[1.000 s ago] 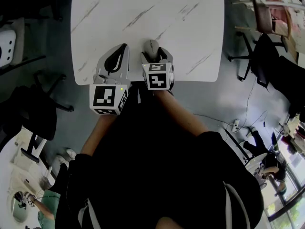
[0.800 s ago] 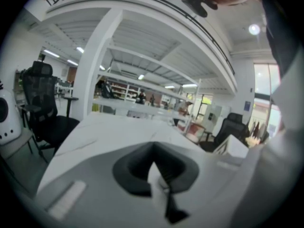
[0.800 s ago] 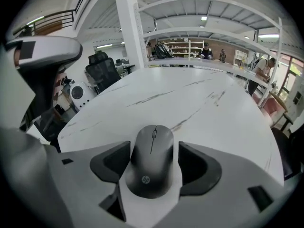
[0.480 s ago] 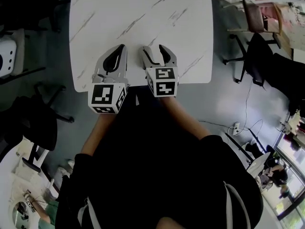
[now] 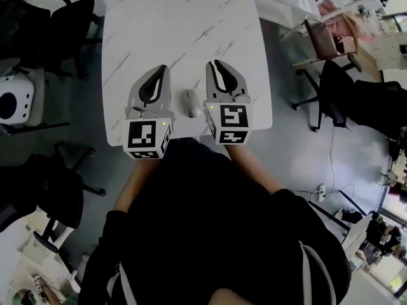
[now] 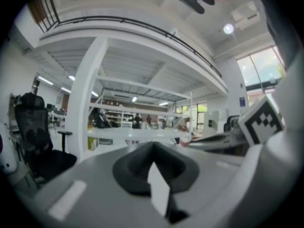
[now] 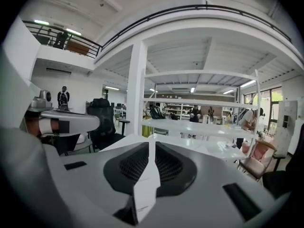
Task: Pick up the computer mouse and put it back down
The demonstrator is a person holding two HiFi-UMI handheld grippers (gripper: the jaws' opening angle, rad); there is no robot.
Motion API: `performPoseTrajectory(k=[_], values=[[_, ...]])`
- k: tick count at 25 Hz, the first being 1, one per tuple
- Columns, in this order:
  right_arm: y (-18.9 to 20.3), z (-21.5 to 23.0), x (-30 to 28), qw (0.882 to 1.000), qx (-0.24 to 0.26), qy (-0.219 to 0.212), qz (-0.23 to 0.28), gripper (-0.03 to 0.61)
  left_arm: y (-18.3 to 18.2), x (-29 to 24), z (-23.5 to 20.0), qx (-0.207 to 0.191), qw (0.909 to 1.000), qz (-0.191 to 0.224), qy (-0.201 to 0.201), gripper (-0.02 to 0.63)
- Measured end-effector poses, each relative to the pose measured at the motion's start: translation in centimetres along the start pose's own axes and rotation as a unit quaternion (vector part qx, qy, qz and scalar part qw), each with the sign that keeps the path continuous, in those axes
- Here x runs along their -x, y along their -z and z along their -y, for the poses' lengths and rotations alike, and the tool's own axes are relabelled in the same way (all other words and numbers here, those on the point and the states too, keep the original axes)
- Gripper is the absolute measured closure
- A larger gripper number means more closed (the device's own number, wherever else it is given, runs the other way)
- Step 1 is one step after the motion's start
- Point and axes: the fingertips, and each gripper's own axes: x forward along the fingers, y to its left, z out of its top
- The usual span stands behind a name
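Lying on table: mouse, between clenched left claw and just-closed, empty right claw (chairs around).

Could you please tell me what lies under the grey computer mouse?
The white marble-patterned table bears the small grey computer mouse; the patch directly beneath is covered.

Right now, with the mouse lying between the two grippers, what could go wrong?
1. The mouse sits near the table's front edge; a nudge could push it off.
2. The left gripper and right gripper flank it closely in the head view, so a sideways sweep may clip it.
3. The right gripper's jaws have just been closing, empty; a new grasp needs them reopened.
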Motion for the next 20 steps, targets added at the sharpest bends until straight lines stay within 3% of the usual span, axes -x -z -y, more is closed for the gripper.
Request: performPoseTrajectory(k=[9,20], values=[[-5.7,0.9,3.0,0.997,0.007,0.003,0.077,0.558,-6.1,1.6,0.2,-0.019,0.9985,0.045,-0.026,0.607],[-7.4,1.2,3.8,0.995,0.018,-0.002,0.098,0.56,-6.8,1.5,0.4,-0.019,0.9981,0.052,-0.026,0.607]])
